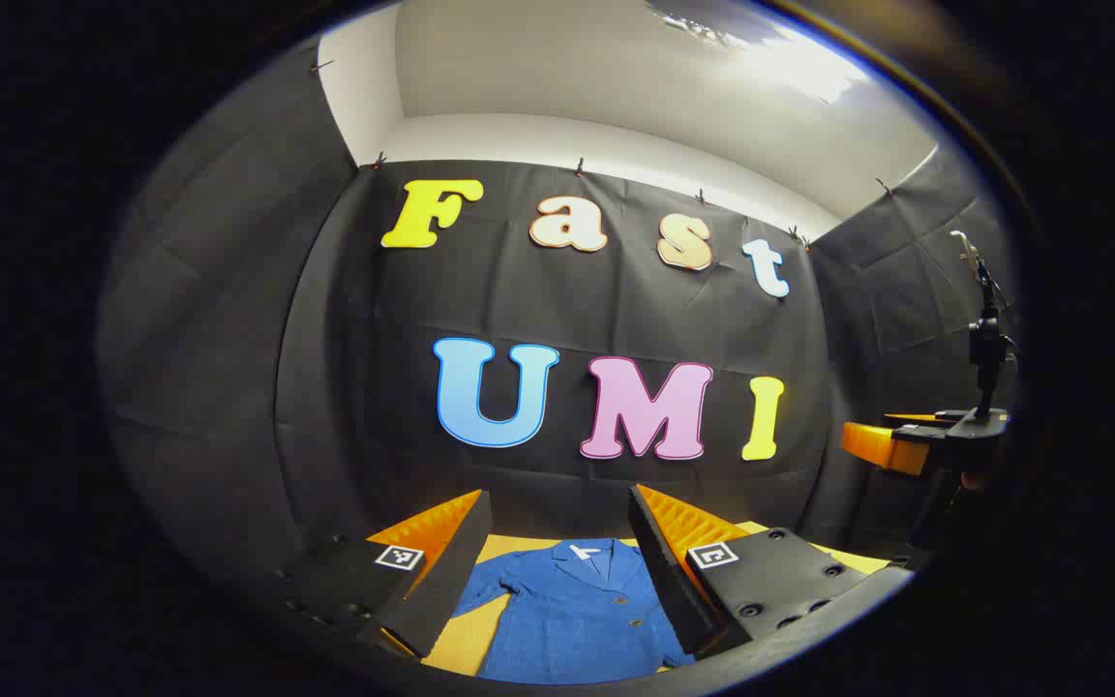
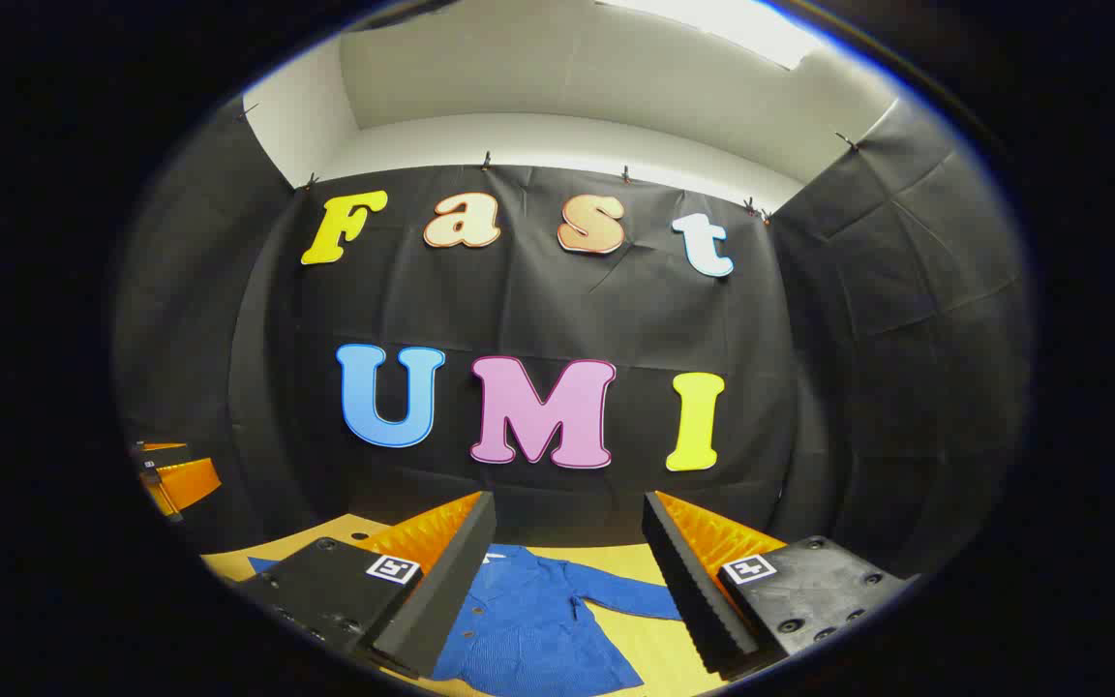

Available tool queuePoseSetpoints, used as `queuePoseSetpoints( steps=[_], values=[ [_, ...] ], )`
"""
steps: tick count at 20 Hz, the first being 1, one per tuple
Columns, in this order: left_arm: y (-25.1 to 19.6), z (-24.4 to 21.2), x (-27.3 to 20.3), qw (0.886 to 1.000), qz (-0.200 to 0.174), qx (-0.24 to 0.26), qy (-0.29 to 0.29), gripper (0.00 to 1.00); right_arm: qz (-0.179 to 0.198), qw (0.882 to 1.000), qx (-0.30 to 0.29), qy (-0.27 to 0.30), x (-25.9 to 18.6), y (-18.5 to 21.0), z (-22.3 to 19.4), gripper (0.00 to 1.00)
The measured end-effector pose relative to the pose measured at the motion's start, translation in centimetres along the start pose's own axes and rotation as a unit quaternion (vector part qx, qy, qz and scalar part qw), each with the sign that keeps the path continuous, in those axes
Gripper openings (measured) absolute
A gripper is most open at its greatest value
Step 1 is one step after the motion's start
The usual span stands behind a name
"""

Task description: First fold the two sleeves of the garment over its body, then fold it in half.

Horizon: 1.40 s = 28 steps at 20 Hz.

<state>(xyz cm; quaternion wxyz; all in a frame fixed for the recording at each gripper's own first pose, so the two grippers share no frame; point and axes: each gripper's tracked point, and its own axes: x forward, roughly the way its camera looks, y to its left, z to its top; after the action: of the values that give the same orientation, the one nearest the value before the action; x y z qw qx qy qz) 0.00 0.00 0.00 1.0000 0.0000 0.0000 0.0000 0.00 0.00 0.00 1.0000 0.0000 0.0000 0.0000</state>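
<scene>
While both grippers are hanging up above the table (image 1: 466, 634), there's not much writing to go on: each finger is carrying a small square black-and-white marker tag (image 1: 399, 557), and the garment (image 1: 572, 620) is showing a little white neck label (image 1: 584, 551) that's way too small to read. That garment, a blue button-up jacket, is lying flat and unfolded on the yellow table, collar pointing toward the back wall. In the left gripper view it's sitting right in the gap between the left gripper (image 1: 557, 581) fingers, which are spread wide and holding nothing, with one sleeve (image 1: 482, 587) poking out to the side. In the right gripper view the right gripper (image 2: 567, 586) is also spread wide and empty, with the jacket lying below and between its fingers and a sleeve (image 2: 630, 596) stretching out flat. Over at the edge of the left gripper view, the other gripper's orange-and-black body (image 1: 916, 440) is hovering, I think with a hand under it. Black cloth is covering the booth walls (image 1: 228, 368), under a white ceiling (image 1: 616, 87).
</scene>
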Motion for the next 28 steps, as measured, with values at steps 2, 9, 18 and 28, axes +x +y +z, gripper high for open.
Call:
queuePoseSetpoints(
  steps=[2,9,18,28],
  values=[
    [1.0,0.0,-0.1,1.000,0.011,-0.004,-0.002,0.81,0.004,1.000,-0.008,-0.007,-0.6,0.3,0.5,0.96],
    [1.3,-0.8,1.5,0.999,0.040,0.003,0.004,0.81,0.021,1.000,-0.005,0.001,2.7,0.6,-1.1,0.96],
    [-1.0,-1.1,5.5,0.999,0.024,0.026,0.021,0.82,0.020,0.999,0.015,0.025,5.5,-0.9,-4.5,0.96],
    [-1.9,-2.7,8.6,0.998,0.014,0.022,0.053,0.81,-0.001,0.988,0.059,0.146,11.9,-3.1,-13.1,0.97]
  ],
)
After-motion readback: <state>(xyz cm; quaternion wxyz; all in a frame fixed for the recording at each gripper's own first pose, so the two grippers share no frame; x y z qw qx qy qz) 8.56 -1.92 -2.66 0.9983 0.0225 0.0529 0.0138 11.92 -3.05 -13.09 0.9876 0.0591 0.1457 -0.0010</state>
